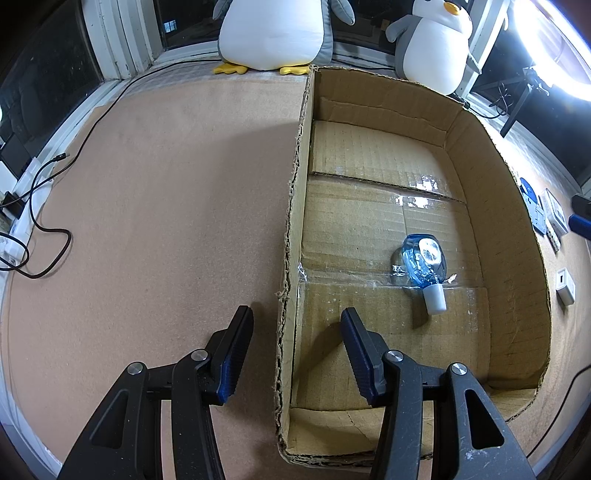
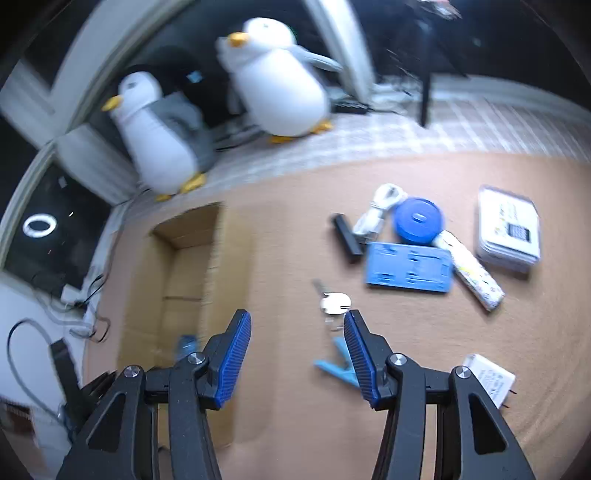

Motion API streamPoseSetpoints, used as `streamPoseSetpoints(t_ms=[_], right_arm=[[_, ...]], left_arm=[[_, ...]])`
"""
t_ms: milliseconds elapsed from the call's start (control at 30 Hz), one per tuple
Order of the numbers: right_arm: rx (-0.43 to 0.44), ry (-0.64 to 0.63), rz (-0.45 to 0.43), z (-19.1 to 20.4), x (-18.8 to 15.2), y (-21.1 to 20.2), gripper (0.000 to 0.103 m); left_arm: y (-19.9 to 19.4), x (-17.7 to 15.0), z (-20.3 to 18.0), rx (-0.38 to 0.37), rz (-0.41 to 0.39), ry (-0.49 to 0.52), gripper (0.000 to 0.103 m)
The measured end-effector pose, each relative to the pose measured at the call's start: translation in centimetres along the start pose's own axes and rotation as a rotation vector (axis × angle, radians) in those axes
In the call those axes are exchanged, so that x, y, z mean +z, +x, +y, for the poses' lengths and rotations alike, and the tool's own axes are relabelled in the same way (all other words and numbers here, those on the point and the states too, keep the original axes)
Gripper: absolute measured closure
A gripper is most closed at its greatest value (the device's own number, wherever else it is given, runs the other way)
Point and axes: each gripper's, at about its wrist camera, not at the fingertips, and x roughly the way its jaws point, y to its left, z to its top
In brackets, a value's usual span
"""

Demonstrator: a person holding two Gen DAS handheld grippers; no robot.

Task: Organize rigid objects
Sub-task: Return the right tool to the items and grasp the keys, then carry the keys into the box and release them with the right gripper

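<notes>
A shallow cardboard box point(image 1: 461, 133) lies open on the cork table; inside it lies a small blue clear bottle point(image 1: 423, 264) with a white cap. My left gripper point(image 1: 297, 315) is open and empty, straddling the box's left wall near its front corner. My right gripper point(image 2: 297, 317) is open and empty above the table, right of the box point(image 2: 184, 258). In front of it lie a white key tag with keys point(image 2: 334, 302) and a light blue clip point(image 2: 338, 367). Farther off lie a blue card point(image 2: 408, 267), a round blue case point(image 2: 419, 219), a patterned tube point(image 2: 472, 271), a black bar point(image 2: 347, 236) and a white cable bundle point(image 2: 380, 206).
Two plush penguins point(image 1: 271, 33) point(image 1: 432, 44) stand at the table's back edge. A stack of cards in a clear case point(image 2: 508, 229) and a white charger point(image 2: 489, 378) lie at the right. Black cables point(image 1: 40, 206) trail along the left edge. A ring light point(image 1: 554, 48) glares at top right.
</notes>
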Motion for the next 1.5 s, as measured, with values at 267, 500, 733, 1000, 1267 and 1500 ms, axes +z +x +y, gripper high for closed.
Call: streamPoseSetpoints(t_ms=[267, 500, 733, 1000, 1267, 1500], right_arm=[[0.033, 0.137, 0.094, -3.2, 0.8, 3.9, 0.067], [0.023, 0.152, 0.118, -3.9, 0.9, 5.4, 0.073], [0.022, 0.151, 0.133, -3.9, 1.1, 6.3, 0.089], [0.023, 0.139, 0.119, -3.9, 1.0, 5.7, 0.100], [0.049, 0.093, 0.078, -2.3, 1.0, 3.4, 0.101], [0.110, 0.016, 0.022, 1.5, 1.5, -0.1, 0.101]], left_arm=[[0.0, 0.0, 0.0, 0.000, 0.000, 0.000, 0.049], [0.0, 0.0, 0.0, 0.001, 0.000, 0.001, 0.049], [0.0, 0.0, 0.0, 0.001, -0.001, 0.000, 0.049], [0.0, 0.0, 0.0, 0.001, -0.001, 0.000, 0.049], [0.0, 0.0, -0.1, 0.000, -0.001, -0.001, 0.049], [0.0, 0.0, -0.1, -0.001, -0.001, -0.001, 0.049]])
